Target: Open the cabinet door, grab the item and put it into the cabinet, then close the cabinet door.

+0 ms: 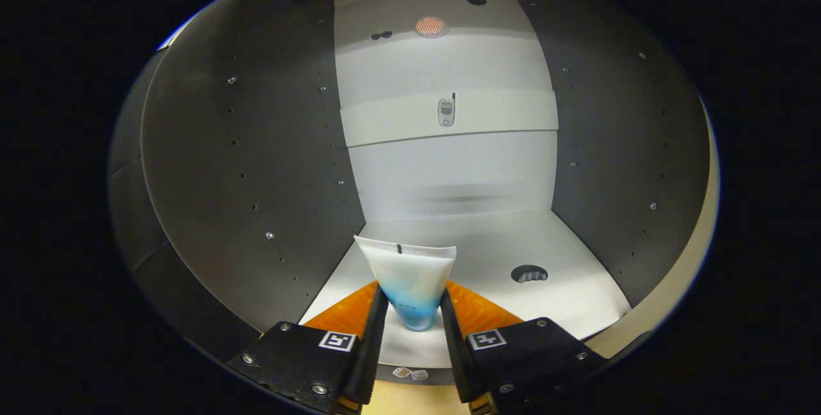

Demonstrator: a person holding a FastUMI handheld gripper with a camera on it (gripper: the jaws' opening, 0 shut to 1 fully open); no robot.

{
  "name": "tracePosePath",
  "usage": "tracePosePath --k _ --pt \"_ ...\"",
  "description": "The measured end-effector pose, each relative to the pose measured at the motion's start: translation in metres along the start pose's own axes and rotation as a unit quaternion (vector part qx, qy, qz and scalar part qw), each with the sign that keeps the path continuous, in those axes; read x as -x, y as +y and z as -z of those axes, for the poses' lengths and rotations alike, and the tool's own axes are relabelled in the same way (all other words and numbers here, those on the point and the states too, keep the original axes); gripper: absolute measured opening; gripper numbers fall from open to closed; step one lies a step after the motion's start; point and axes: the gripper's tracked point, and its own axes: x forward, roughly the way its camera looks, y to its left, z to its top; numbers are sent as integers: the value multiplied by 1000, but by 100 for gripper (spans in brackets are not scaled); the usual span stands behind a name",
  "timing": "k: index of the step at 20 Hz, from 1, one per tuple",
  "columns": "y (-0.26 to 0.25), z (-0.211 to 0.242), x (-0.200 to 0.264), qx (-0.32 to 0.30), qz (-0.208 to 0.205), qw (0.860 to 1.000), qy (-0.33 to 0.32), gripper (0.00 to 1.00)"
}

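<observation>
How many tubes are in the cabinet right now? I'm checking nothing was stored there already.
1. The tube is gripped between the gripper's fingers, crimped end up, at the front of the cabinet floor. No other tube is visible, though the fingers hide some floor.

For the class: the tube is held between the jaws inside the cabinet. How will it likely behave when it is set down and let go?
The tube is pinched near its narrow cap end with the flat crimped end up, so it looks soft-walled and may dent under the gripper. Stood on that small cap, it would probably tip onto the cabinet floor. Its flattened shape suggests it would then lie still, not roll.
</observation>
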Motion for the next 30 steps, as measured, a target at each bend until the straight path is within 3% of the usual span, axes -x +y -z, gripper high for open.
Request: tracePosePath --k 6,10,12,30 --pt "-3 -5 2 1 3 1000 -11 58" --pt "-6 -14 22 8 10 999 -32 87" --pt "-8 -19 38 13 14 999 -46 94" --pt "0 -22 276 27 -13 982 -184 93"
